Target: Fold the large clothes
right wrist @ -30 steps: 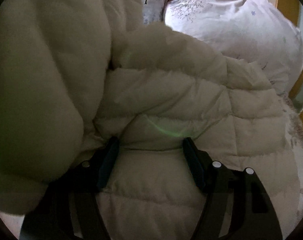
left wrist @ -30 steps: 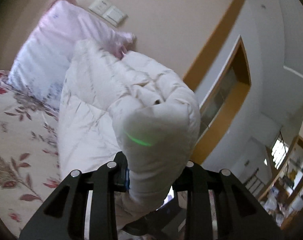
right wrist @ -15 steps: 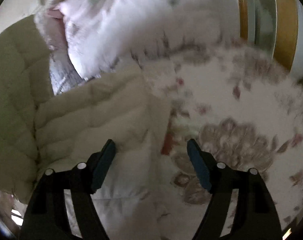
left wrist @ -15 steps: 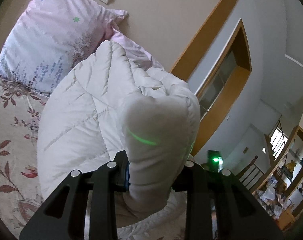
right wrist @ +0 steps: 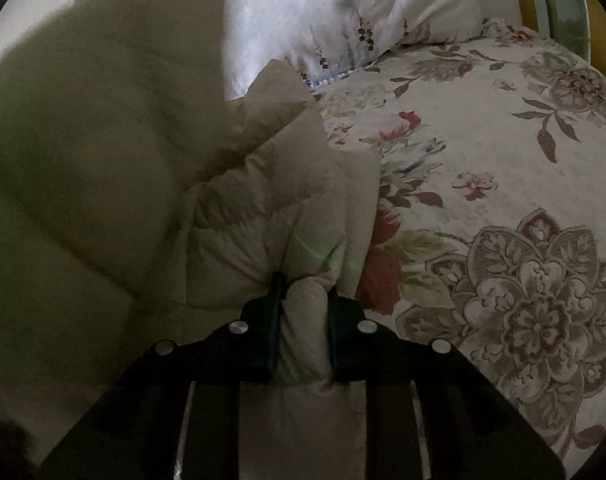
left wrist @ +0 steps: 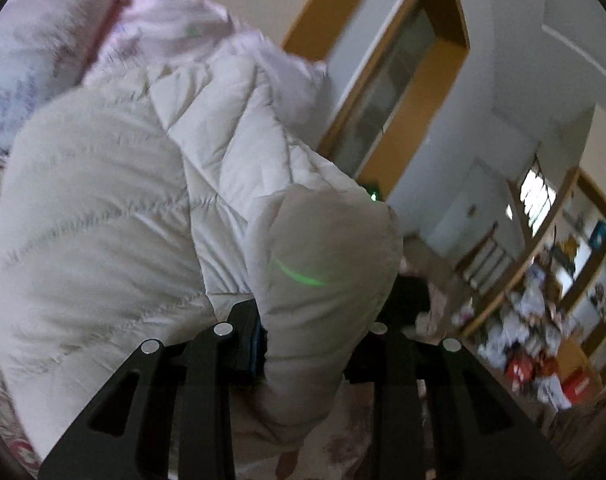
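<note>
Right gripper (right wrist: 303, 320) now pinches the puffy cream quilted down jacket (right wrist: 243, 220) too

half a second ago it gaped over the floral bedsheet (right wrist: 503, 160); left gripper (left wrist: 315, 344) stays clamped on a fat fold; two-handed fold can start

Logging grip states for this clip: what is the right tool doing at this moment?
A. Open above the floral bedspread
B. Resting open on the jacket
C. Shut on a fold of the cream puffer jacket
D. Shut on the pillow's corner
C: in the right wrist view the right tool has both fingers pinched on a bunched fold of the cream puffer jacket, beside the floral bedspread.
</note>
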A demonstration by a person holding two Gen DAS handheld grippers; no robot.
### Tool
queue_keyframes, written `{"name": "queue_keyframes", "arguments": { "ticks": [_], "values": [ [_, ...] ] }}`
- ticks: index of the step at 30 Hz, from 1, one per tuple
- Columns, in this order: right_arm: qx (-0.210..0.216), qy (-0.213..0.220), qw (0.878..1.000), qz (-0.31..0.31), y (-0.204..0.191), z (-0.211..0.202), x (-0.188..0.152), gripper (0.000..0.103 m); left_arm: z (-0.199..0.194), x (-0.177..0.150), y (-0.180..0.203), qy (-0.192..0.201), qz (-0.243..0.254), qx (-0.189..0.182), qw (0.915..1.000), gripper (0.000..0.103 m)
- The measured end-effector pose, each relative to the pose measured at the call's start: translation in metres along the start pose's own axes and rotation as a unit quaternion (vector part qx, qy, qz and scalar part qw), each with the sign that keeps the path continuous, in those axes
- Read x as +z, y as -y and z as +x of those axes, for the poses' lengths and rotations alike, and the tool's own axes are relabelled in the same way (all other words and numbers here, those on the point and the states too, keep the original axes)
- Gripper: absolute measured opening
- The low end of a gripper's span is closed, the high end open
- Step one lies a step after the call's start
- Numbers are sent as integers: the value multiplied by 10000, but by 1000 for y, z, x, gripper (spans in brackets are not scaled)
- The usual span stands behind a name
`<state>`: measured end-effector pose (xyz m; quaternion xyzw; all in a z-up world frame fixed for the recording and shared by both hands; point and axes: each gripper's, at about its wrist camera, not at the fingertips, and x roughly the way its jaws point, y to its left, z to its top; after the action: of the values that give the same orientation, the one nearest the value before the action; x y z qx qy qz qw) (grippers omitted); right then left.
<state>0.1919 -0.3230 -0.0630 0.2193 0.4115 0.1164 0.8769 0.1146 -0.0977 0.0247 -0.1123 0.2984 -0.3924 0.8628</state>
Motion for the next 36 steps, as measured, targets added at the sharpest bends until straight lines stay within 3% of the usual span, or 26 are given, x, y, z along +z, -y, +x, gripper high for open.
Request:
{"name": "queue_keyframes", "arguments": {
  "ticks": [2, 4, 9, 11, 14, 16, 19, 24, 26, 27, 28, 30, 33, 36],
  "values": [
    [-39, 23, 10000, 38, 5, -5, -1, 28, 13, -6, 3, -227, 96, 100, 9996, 29],
    [-227, 87, 9997, 92, 15, -14, 0, 44, 19, -10, 6, -331, 155, 191, 9991, 29],
    [-778, 494, 9943, 537, 45, -52, 7, 48, 36, -14, 2, -670, 139, 379, 9969, 33],
    [-778, 742, 9920, 667, 52, -68, 16, 49, 42, -16, 4, -765, 245, 527, 9954, 35],
    [-352, 1115, 9908, 682, 44, -95, 27, 49, 47, -15, 7, -824, 374, 675, 9936, 37],
    [229, 1240, 9902, 595, 32, -108, 34, 61, 51, -15, 8, -862, 442, 772, 9923, 38],
    [843, 1104, 9897, 356, 11, -109, 44, 69, 58, -16, 11, -923, 538, 914, 9901, 38],
    [872, 583, 9945, -67, -25, -79, 57, 70, 70, -19, 25, -994, 832, 1182, 9845, 41],
    [836, 535, 9950, -112, -30, -69, 62, 68, 71, -22, 29, -1006, 969, 1295, 9817, 42],
    [794, 544, 9953, -132, -30, -65, 66, 55, 73, -23, 31, -1013, 1045, 1356, 9800, 43],
    [742, 550, 9956, -157, -31, -62, 68, 31, 74, -23, 33, -1016, 1099, 1401, 9788, 43],
    [560, 481, 9971, -194, -27, -53, 70, 20, 76, -24, 36, -1011, 1201, 1468, 9766, 45],
    [268, 488, 9983, -195, -18, -41, 70, 15, 76, -23, 41, -993, 1307, 1473, 9754, 48],
    [192, 425, 9989, -68, -6, -29, 70, 15, 66, -18, 42, -986, 1235, 1168, 9805, 49]
  ]
}}
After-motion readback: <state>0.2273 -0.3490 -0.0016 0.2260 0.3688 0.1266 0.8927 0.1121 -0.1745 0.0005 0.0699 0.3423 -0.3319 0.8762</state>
